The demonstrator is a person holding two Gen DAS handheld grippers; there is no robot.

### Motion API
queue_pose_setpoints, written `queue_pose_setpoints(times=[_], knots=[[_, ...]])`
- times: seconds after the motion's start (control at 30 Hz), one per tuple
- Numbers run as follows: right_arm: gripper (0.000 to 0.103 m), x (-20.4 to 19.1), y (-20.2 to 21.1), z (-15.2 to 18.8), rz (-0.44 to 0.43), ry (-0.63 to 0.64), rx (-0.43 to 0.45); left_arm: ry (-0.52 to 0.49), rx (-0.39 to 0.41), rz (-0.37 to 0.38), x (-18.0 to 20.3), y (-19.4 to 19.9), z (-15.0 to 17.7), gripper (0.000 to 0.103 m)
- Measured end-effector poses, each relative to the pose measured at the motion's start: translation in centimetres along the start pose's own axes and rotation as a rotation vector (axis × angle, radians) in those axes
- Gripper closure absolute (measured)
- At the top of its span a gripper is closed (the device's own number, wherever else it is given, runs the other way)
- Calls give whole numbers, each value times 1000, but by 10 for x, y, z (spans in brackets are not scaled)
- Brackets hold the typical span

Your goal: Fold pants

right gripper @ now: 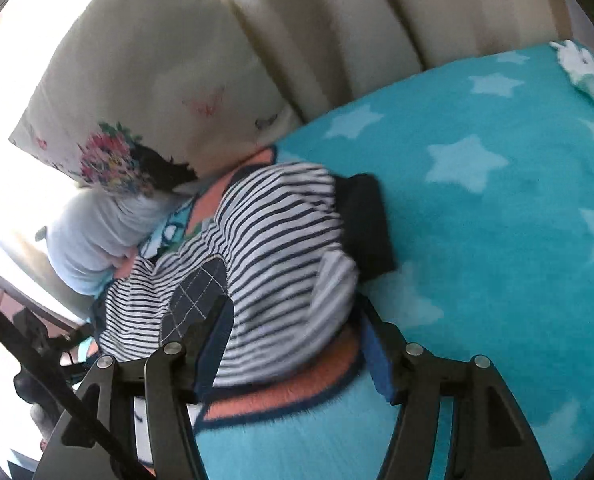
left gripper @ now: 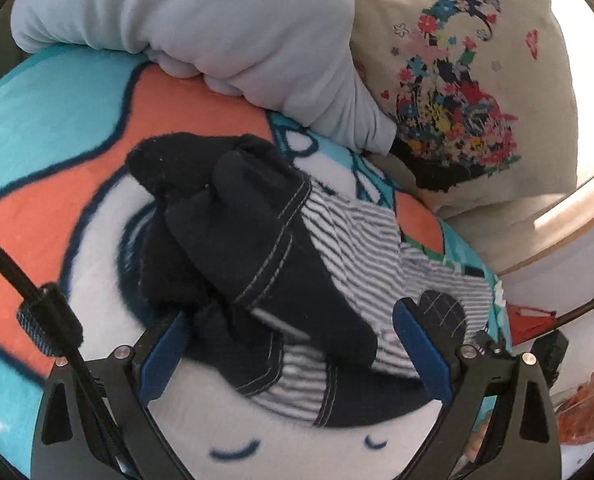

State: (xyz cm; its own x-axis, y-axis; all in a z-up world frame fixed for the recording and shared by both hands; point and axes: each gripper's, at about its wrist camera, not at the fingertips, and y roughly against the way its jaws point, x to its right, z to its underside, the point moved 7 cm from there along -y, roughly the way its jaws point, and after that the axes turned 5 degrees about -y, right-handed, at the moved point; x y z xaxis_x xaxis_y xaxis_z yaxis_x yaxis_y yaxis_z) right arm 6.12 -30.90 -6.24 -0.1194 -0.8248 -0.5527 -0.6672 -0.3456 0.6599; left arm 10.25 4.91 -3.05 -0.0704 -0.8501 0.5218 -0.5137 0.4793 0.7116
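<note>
The pants [left gripper: 265,264] are small, navy with white-and-navy striped panels and a quilted navy patch. They lie bunched up on the fleece blanket [left gripper: 49,136]. My left gripper [left gripper: 293,344] is open, its blue pads on either side of the navy part near the waistband. In the right wrist view the pants [right gripper: 273,248] show mostly the striped side and a navy cuff. My right gripper [right gripper: 297,340] is open with its jaws around the striped bundle.
A pale grey garment [left gripper: 201,28] lies heaped at the blanket's far edge. A beige pillow [left gripper: 457,92] with a flower print leans behind it, also in the right wrist view [right gripper: 137,96]. The teal blanket with white stars [right gripper: 477,184] spreads to the right.
</note>
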Motion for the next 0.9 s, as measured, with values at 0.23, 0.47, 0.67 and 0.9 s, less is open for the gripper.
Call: queue_pose_setpoints(times=[0.23, 0.47, 0.67, 0.9], knots=[[85, -26, -28, -6, -96, 1, -24, 78, -36, 24, -2, -19, 0, 84], [88, -50, 29, -1, -126, 72, 60, -2, 76, -12, 18, 41, 18, 84], [88, -47, 67, 31, -150, 85, 69, -26, 100, -59, 13, 64, 62, 79], [64, 9, 64, 60, -23, -22, 36, -5, 107, -80, -13, 88, 89, 61]])
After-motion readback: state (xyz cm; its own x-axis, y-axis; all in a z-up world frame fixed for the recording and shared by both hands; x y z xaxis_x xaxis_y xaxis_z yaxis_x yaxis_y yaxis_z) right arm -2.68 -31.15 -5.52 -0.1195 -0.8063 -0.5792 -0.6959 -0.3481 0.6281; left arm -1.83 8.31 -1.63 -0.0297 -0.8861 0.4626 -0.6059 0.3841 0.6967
